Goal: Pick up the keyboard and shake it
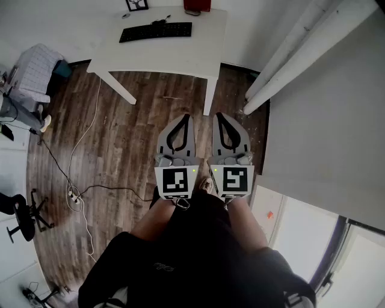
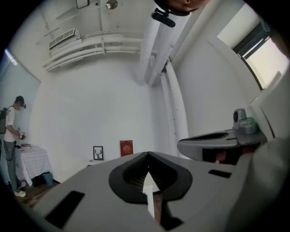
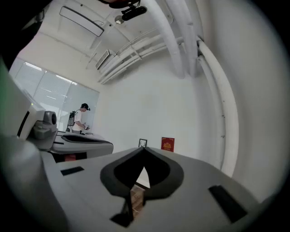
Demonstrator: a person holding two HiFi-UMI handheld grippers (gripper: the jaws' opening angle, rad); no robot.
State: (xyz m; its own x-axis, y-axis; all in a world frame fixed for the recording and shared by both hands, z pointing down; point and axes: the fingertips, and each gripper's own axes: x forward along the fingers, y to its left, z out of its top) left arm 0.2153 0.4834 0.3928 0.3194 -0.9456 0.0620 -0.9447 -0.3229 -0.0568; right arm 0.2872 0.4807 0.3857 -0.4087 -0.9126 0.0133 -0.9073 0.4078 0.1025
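A black keyboard [image 1: 156, 31] lies on a white table [image 1: 174, 54] at the far end of the room in the head view. My left gripper [image 1: 184, 117] and right gripper [image 1: 217, 115] hang side by side above the wooden floor, well short of the table. Both are shut with nothing between the jaws. In the left gripper view the left gripper [image 2: 148, 155] points at the far white wall with its tips together. The right gripper [image 3: 143, 149] shows the same way in the right gripper view. The keyboard does not show in either gripper view.
A framed picture [image 1: 136, 5] and a red item [image 1: 197, 5] stand at the table's back. A power strip with cables [image 1: 74, 197] lies on the floor at left, beside an office chair [image 1: 21, 215]. A person [image 2: 11, 136] stands by a covered table. White pipes [image 1: 301, 54] rise at right.
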